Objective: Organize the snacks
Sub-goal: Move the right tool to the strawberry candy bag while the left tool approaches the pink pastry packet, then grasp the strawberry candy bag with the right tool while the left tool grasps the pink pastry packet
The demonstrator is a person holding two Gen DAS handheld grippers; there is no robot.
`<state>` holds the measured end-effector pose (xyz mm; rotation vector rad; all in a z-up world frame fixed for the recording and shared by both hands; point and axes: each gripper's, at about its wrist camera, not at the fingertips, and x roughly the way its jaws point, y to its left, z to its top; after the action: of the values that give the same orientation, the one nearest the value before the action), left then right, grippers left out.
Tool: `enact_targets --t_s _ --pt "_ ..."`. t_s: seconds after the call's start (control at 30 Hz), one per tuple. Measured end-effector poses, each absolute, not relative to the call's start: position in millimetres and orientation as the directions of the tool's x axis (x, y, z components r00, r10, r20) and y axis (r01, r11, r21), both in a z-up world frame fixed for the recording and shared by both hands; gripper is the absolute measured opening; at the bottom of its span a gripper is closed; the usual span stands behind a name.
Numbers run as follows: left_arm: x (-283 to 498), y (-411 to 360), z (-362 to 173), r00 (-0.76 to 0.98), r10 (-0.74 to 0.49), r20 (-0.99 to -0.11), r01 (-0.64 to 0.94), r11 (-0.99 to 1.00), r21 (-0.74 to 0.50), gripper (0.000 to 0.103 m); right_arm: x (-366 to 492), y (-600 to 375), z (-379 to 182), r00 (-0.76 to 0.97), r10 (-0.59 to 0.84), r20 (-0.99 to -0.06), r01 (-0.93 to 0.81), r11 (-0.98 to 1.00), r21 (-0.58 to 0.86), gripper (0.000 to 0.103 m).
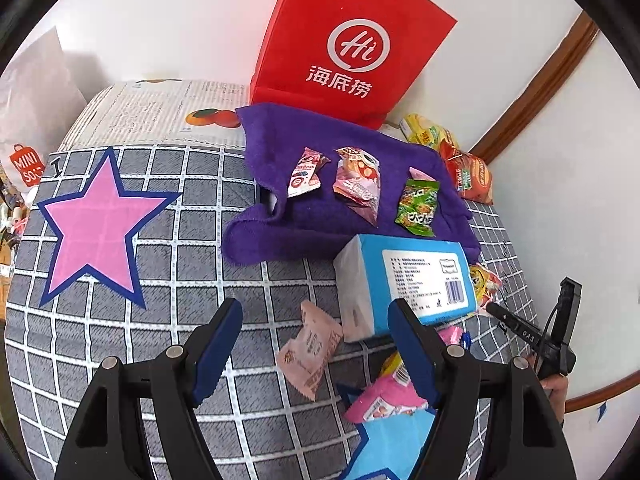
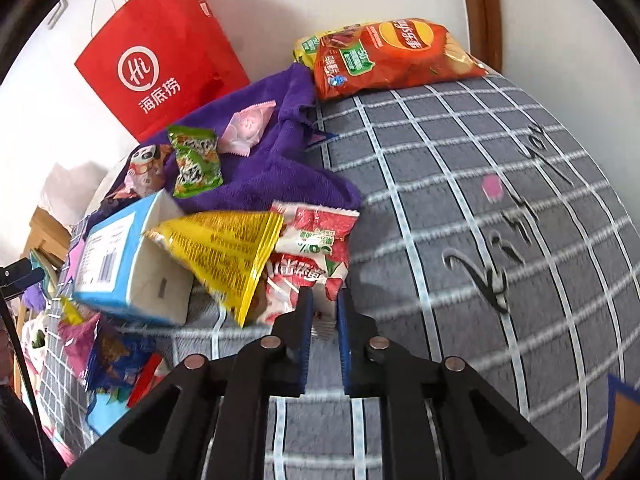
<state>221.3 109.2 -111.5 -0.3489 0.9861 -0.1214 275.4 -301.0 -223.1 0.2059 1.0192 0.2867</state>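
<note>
My left gripper (image 1: 316, 312) hangs open over the grey checked cloth (image 1: 160, 320), with a pale pink snack packet (image 1: 310, 354) lying just below and between its fingers, untouched. My right gripper (image 2: 324, 312) is shut on the white bottom corner of a red-and-white snack packet (image 2: 316, 240), which lies beside a yellow packet (image 2: 224, 248). Three small packets rest on a purple towel (image 1: 280, 224): two pink ones (image 1: 304, 174) (image 1: 358, 184) and a green one (image 1: 418, 208). Another pink packet (image 1: 384, 400) lies on a blue star (image 1: 384, 448).
A blue-and-white tissue pack (image 1: 404, 280) sits between the towel and my left gripper. A red paper bag (image 1: 352, 52) stands against the wall behind the towel. Chip bags (image 2: 392, 56) lie in the far corner. A pink star (image 1: 96, 220) marks the cloth at left.
</note>
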Motion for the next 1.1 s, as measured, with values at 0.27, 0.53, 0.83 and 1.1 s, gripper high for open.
enact_targets --t_s 0.27,0.53,0.83,1.1 --pt "206 108 -114 0.552 -0.268 -0.79 -0.048 0.935 -0.351 0.073 215 -319 -219 0.453 0.336 -0.825 -0.128 0.941 0.313 0.008" --pt "202 100 -122 0.537 -0.276 -0.797 -0.048 0.933 -0.355 0.073 182 -306 -210 0.466 0.264 -0.844 -0.167 0.963 0.209 0.061" --pt "202 92 -129 0.519 -0.284 -0.807 -0.037 0.935 -0.353 0.073 221 -303 -229 0.452 0.287 -0.845 -0.011 0.948 0.317 0.078" --pt "205 100 -139 0.511 -0.282 -0.812 -0.06 0.931 -0.361 0.073 238 -268 -231 0.5 0.194 -0.844 -0.051 0.979 0.195 0.075"
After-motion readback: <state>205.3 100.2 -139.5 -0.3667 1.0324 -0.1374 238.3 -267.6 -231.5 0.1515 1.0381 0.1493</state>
